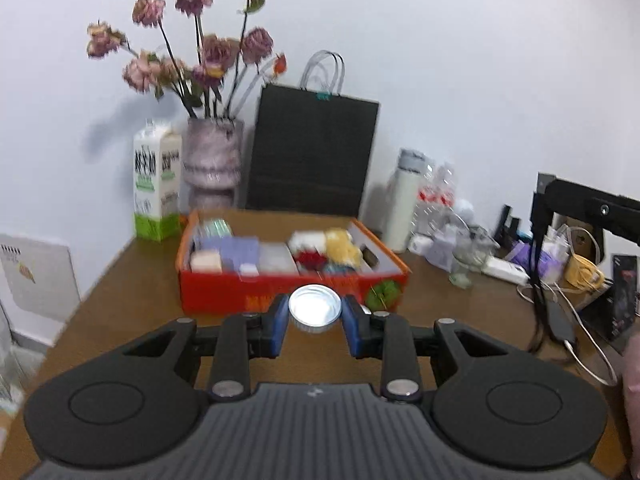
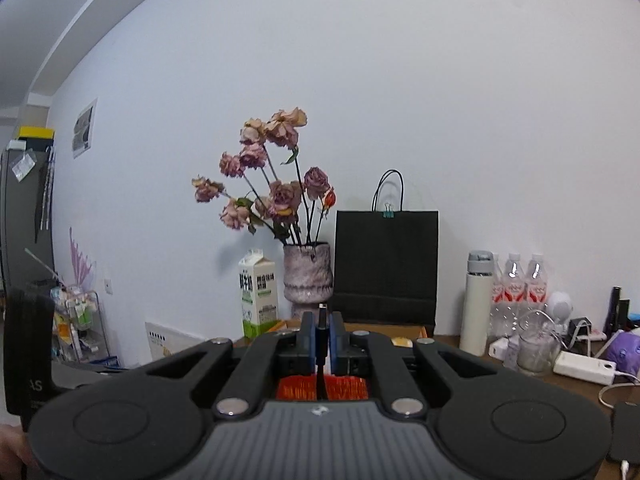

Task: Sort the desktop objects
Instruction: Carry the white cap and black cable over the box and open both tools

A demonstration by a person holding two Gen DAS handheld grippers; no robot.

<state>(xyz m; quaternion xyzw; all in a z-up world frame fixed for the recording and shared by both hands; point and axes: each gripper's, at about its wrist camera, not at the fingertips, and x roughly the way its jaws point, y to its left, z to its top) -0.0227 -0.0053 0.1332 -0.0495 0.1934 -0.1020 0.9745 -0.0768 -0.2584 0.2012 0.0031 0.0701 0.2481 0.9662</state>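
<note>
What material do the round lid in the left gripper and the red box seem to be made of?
Round lid: probably metal, shiny; its flat face reflects light and its rim is ribbed. Red box: likely printed cardboard, matte, with thin folded walls, white inside.

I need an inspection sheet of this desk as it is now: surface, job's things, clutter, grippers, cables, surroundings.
Surface: brown wooden desk.
Job's things: orange sorting box with small items inside; round silver tin; thin dark stick-shaped object, type unclear.
Clutter: milk carton, white thermos, three water bottles, glass jar, white power bank.
Grippers: left gripper fingers shut on the tin; right gripper fingers shut on the dark object.
Cables: white cable at the desk's right edge.
Surroundings: vase of dried roses, black paper bag, white wall.
</note>
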